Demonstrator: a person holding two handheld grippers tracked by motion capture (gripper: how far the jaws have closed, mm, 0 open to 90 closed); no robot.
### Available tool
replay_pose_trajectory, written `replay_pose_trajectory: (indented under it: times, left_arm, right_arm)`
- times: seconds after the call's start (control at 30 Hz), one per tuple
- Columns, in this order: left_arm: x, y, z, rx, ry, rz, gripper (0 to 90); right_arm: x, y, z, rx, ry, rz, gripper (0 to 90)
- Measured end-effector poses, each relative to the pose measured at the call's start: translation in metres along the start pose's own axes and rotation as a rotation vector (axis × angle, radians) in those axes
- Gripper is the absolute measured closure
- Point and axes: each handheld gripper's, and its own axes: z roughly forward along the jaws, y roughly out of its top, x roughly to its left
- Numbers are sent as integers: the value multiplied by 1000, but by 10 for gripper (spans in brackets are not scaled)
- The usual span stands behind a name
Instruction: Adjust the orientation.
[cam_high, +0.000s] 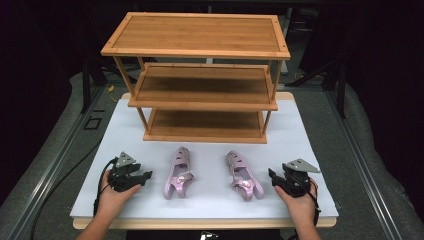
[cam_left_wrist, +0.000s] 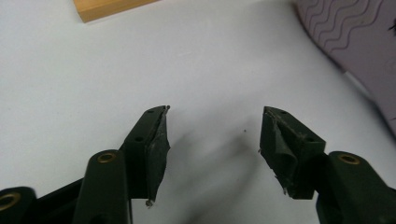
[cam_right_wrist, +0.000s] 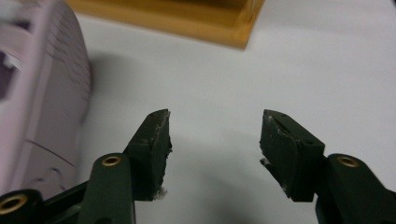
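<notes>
I take the bamboo rack (cam_high: 200, 75) at the far side of the white table (cam_high: 125, 135) as my landmark. In front of its bottom shelf lie two pink sandals, well apart from each other: the left sandal (cam_high: 179, 172) toward my left and the right sandal (cam_high: 243, 175) toward my right, both pointing roughly toward the rack.

My left gripper (cam_high: 145, 176) rests just beside the left sandal, on the side away from the other shoe, with the left hand (cam_high: 114, 196) behind it. In the left gripper view its jaws stand spread with bare tabletop between them; the sandal's wavy sole sits off past the right jaw, not between them, and a corner of the rack shows ahead.

My right gripper (cam_high: 274, 176), held by the right hand (cam_high: 300, 202), mirrors that beside the right sandal. Its jaws are likewise released and holding nothing. The sandal sits beyond the left jaw, blurred, so I think it is clear of the jaw but can't be sure.
</notes>
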Motion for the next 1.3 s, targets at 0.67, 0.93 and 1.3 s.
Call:
replay_pose_trajectory:
  times: [0.67,0.93,1.3]
  left_arm:
    - [3,-1,-7,-69,-28,-60,447]
    - [-3,1,-11,-58,-40,-38,503]
    - [-47,22,-37,-136,-116,46,606]
  right_arm:
    - [11,2,-9,-40,47,-7,470]
    - [12,2,-10,-42,47,-7,484]
    - [16,3,-13,-52,44,-7,489]
